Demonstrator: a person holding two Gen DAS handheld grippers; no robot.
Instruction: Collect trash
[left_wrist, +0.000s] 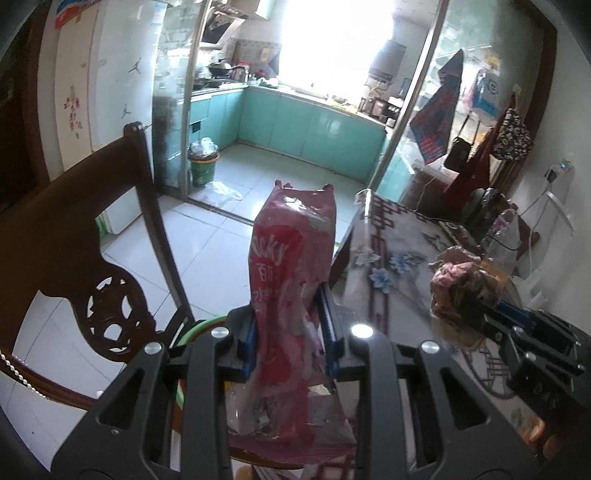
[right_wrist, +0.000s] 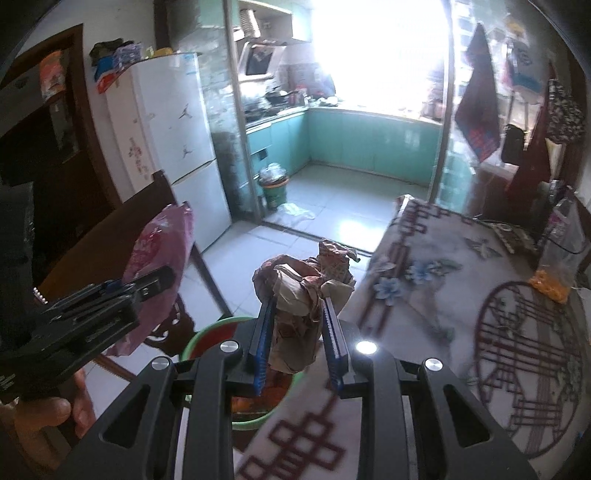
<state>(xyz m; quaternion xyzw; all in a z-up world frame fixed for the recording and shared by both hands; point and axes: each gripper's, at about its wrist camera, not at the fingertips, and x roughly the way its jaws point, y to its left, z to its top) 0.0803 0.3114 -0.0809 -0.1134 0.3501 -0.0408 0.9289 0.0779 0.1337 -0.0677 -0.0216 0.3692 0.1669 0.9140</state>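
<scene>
Tiled floor beside the patterned table carries a green bin, red and orange contents inside. Left gripper pinches a pink snack wrapper upright. Right gripper pinches crumpled brown paper above the bin's rim.

The patterned tablecloth covers the table (a bag of orange bits lies at its far edge).

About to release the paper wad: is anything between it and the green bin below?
Nothing visible: the paper wad, shut in the right gripper, hangs above the green bin, whose opening shows below it.
</scene>
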